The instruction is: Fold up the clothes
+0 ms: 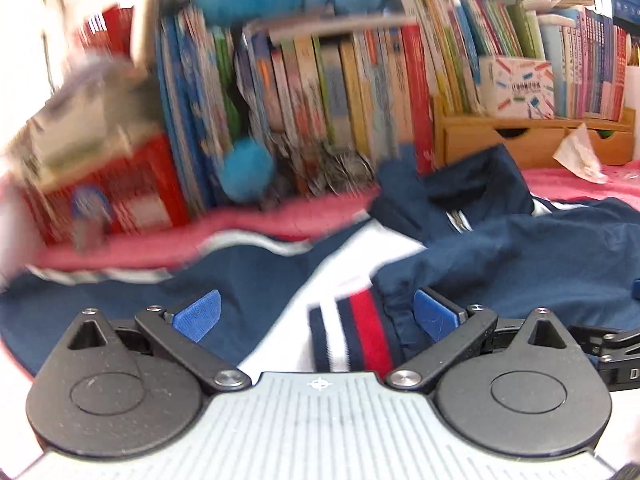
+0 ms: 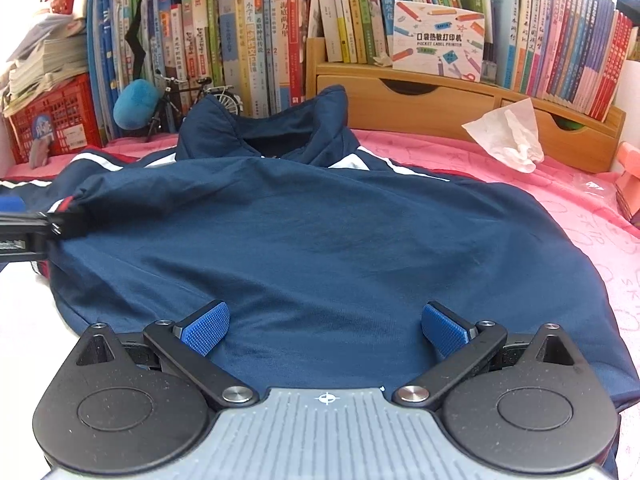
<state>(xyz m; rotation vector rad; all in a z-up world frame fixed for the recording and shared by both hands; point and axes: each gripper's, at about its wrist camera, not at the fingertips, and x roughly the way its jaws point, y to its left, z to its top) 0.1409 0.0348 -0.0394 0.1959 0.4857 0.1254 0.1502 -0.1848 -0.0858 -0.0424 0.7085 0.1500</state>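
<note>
Both grippers had jaws spread wide, nothing pinched. Left gripper (image 1: pixel 316 312) hovered over the striped cuff (image 1: pixel 352 332); right gripper (image 2: pixel 326 330) sat over the navy jacket (image 2: pixel 320 232), which lay spread on the pink cloth (image 2: pixel 580 200), collar toward the books (image 2: pixel 256 40).

Bright daylight fills both views, blown out to white at the upper corners. The left wrist view is smeared by motion blur, worst over the books (image 1: pixel 304 92) at left; the right wrist view is sharp. Fisheye distortion bends the bookshelf (image 2: pixel 440 92) lines at the picture edges.
</note>
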